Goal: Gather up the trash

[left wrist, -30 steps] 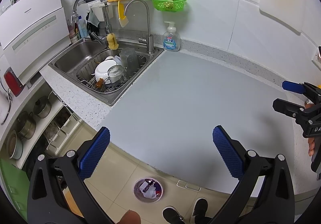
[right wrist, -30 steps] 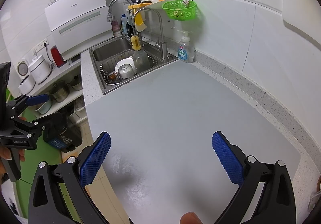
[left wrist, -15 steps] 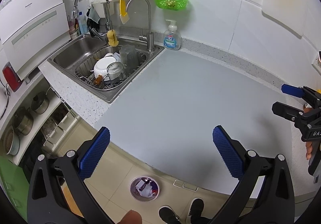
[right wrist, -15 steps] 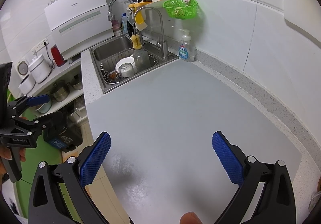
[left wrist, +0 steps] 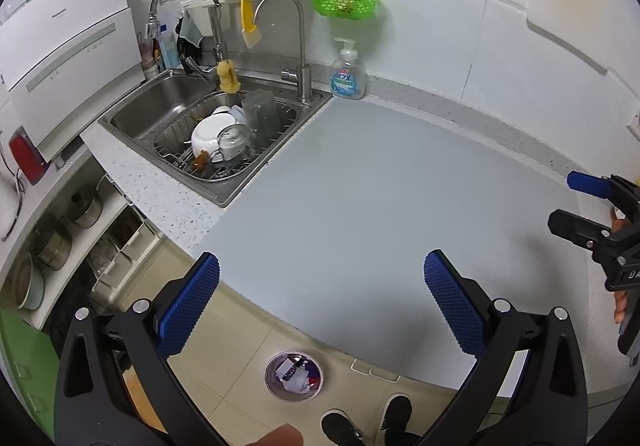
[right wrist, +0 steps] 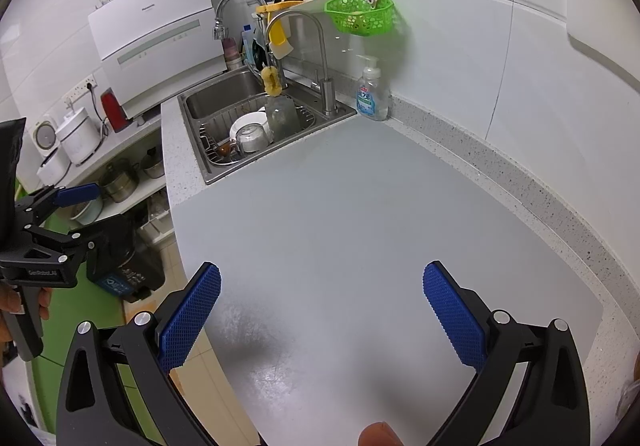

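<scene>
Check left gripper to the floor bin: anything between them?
Nothing visible. The left gripper, open and empty, hangs over the counter edge; the trash bin sits on the floor below, just off that edge, with only bare tile around it.

bright, sharp; countertop (right wrist: 272, 370) glare, perhaps overhead light; edges bend.

We read "Panasonic" on the white dishwasher (right wrist: 156, 30) | soap bottle (left wrist: 348, 75) label print was illegible to us | right gripper (left wrist: 600, 206) lettering showed "DA", cut off.

black frames with silver screws carry blue, dimpled fingers (left wrist: 188, 304); black shoes (left wrist: 344, 428) below.
</scene>
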{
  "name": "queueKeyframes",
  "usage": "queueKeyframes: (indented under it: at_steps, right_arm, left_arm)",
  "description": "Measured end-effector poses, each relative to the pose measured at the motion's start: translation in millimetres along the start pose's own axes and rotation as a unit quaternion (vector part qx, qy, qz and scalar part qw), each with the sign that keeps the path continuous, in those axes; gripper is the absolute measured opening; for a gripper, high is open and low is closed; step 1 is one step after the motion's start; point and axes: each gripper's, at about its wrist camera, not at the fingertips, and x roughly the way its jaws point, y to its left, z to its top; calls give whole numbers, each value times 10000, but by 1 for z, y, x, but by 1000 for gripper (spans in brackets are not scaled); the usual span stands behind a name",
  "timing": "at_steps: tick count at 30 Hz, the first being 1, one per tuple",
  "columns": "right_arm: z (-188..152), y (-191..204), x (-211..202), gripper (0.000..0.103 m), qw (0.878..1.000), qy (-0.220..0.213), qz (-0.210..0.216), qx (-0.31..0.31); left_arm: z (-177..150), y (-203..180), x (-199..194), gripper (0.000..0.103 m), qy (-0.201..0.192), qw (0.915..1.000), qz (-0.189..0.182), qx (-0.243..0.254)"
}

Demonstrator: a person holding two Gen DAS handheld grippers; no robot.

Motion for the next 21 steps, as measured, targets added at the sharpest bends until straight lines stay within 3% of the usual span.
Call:
queueKeyframes:
  at_steps: [4,12,21]
  right_arm:
    - [-1,0,1,97,10000,-15,-1,1]
    - [-2,-1,0,97,10000,-10,-11,22]
    - [-2,-2,-1,97,10000,-9,-26,19]
  left_arm:
    - [2,1,-1,100,-39,9999,-111,-101]
    - [3,0,-4,100,-96,9998,145,-93]
    - [3,3,-8,100,-254,9994,93,-221]
